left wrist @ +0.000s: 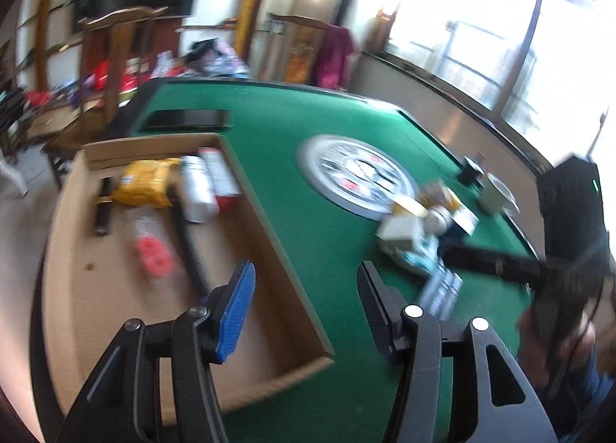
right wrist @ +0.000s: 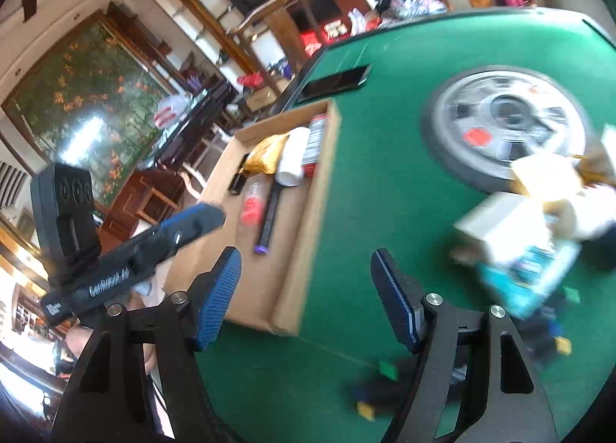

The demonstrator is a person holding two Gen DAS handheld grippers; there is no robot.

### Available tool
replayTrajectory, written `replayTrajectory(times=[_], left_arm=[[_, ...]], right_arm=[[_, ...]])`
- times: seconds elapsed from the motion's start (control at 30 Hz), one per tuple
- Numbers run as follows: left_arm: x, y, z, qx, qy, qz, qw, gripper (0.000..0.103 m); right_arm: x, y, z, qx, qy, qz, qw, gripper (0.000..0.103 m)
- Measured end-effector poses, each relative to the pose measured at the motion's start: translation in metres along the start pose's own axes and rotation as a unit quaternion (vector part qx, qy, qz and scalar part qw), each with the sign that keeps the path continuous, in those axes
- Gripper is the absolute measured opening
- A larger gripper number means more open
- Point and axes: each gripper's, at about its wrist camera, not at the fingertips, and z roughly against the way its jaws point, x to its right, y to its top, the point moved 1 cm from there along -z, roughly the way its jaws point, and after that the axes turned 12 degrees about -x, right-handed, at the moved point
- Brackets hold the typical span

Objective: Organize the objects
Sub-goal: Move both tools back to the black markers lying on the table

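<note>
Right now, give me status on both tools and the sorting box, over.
Left tool open, empty. Right tool open, empty. Cardboard box part filled; loose pile waits on green table. Nothing blocking.

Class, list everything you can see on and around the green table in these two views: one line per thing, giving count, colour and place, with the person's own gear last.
table: one, green felt, fills both views
box: one, brown cardboard, open, on the table's left side
yellow bag: one, yellow, in the box's far end
white roll: one, white, in the box beside the yellow bag
marker: one, black with purple end, flat in the box
disc: one, silver and black, table centre
pile: several blurred boxes and packets, white, teal, tan, right of the disc
phone: one, black, far table edge
left gripper: fingers open, empty
right gripper: fingers open, empty
</note>
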Motion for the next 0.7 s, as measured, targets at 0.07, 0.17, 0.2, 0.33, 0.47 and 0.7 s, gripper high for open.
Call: replayTrajectory(times=[0.07, 0.17, 0.2, 0.33, 0.47, 0.7], left_arm=[[0.028, -0.008, -0.012, -0.024, -0.006, -0.050, 0.9984, 0.056], [0.069, -0.018, -0.037, -0.067, -0.023, -0.118, 0.9905, 0.056], [0.080, -0.019, -0.045, -0.079, -0.015, -0.130, 0.9882, 0.056], [0.097, -0.009, -0.070, -0.106, 0.006, -0.132, 0.9855, 0.056], [0.099, 0.002, -0.088, -0.134, 0.013, -0.147, 0.9799, 0.055], [0.113, 0.013, -0.110, -0.159, 0.029, -0.178, 0.9707, 0.049]], right_arm=[[0.022, -0.013, 0.024, 0.021, -0.010, -0.011, 1.000, 0.071], [0.053, -0.033, 0.054, 0.048, -0.024, -0.040, 0.998, 0.071], [0.066, -0.039, 0.062, 0.054, -0.021, -0.052, 0.997, 0.071], [0.091, -0.057, 0.078, 0.063, -0.015, -0.076, 0.995, 0.071], [0.103, -0.068, 0.082, 0.067, -0.010, -0.074, 0.995, 0.071], [0.127, -0.077, 0.085, 0.074, 0.005, -0.088, 0.993, 0.071]])
